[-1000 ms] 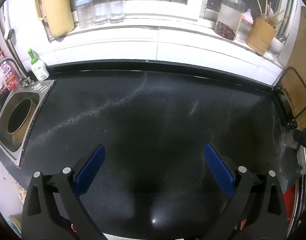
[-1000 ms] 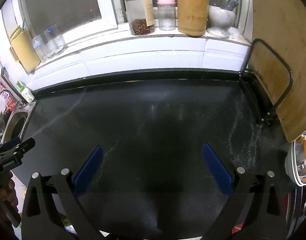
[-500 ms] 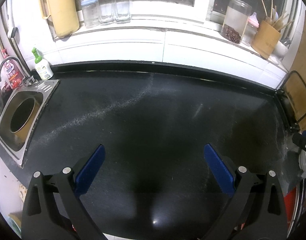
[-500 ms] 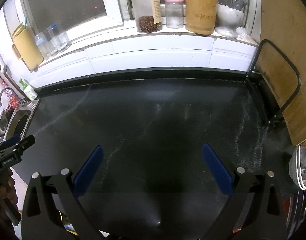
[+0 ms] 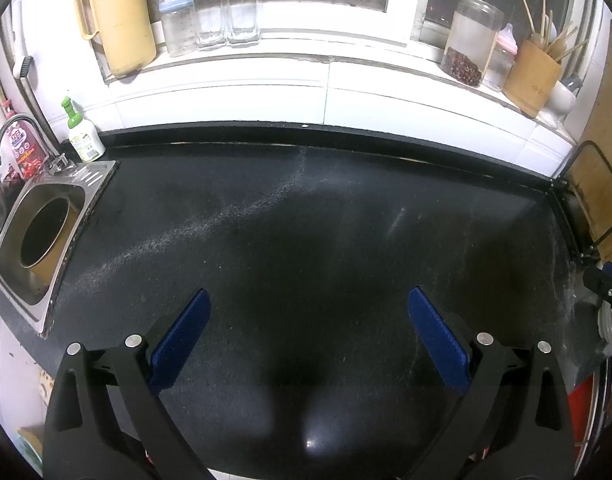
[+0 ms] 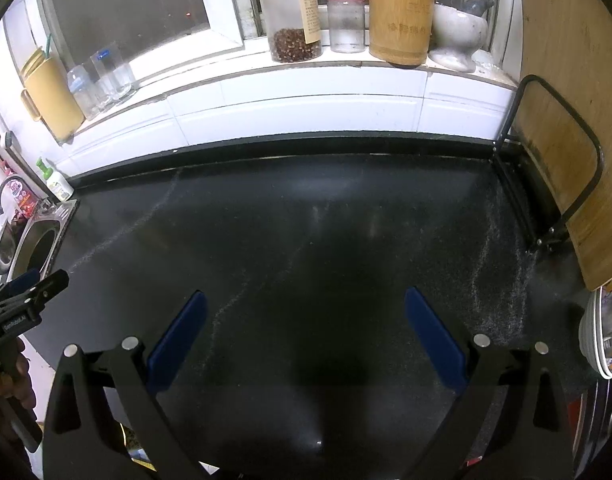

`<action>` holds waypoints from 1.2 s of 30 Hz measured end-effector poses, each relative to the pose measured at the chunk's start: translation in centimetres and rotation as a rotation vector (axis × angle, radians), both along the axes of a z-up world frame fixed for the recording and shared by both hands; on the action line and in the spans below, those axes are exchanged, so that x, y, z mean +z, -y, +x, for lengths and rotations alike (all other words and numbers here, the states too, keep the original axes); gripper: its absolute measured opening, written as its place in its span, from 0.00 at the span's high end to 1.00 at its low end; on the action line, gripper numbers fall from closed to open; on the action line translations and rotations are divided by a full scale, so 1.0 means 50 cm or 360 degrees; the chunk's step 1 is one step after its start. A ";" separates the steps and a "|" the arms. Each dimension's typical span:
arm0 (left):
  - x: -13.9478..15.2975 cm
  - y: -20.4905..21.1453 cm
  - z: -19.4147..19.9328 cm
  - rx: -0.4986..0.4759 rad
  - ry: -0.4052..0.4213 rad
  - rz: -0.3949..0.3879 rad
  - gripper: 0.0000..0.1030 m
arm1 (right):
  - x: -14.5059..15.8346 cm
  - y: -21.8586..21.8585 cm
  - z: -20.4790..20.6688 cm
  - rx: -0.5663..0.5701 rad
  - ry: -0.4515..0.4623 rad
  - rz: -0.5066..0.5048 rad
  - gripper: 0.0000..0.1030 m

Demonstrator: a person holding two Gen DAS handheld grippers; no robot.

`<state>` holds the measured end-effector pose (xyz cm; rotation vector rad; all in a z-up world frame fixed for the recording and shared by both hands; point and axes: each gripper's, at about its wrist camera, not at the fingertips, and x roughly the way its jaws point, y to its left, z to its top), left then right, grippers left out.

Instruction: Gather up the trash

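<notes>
both hand-held grippers, left [image 5: 307, 312] & right [image 6: 306, 310], wide apart above black counter [image 5: 306, 220]

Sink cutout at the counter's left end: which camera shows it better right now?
The left wrist view: the sink is large there, its round dark opening and steel rim clear. The right wrist view shows it small at the left edge, partly behind the left gripper.
</notes>
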<state>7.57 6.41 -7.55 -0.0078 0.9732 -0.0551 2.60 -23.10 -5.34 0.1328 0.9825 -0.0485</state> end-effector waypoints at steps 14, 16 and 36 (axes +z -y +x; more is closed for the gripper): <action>-0.005 -0.006 0.000 0.0011 -0.0014 0.0006 0.07 | -0.003 -0.002 -0.003 0.0000 -0.0002 0.0007 0.07; -0.006 -0.008 0.000 0.0013 -0.0019 0.0010 0.07 | -0.003 -0.002 -0.006 -0.0002 -0.0003 0.0009 0.07; -0.009 -0.014 0.005 0.0057 -0.0027 0.0005 0.07 | -0.003 -0.002 -0.007 -0.0001 -0.0005 0.0007 0.07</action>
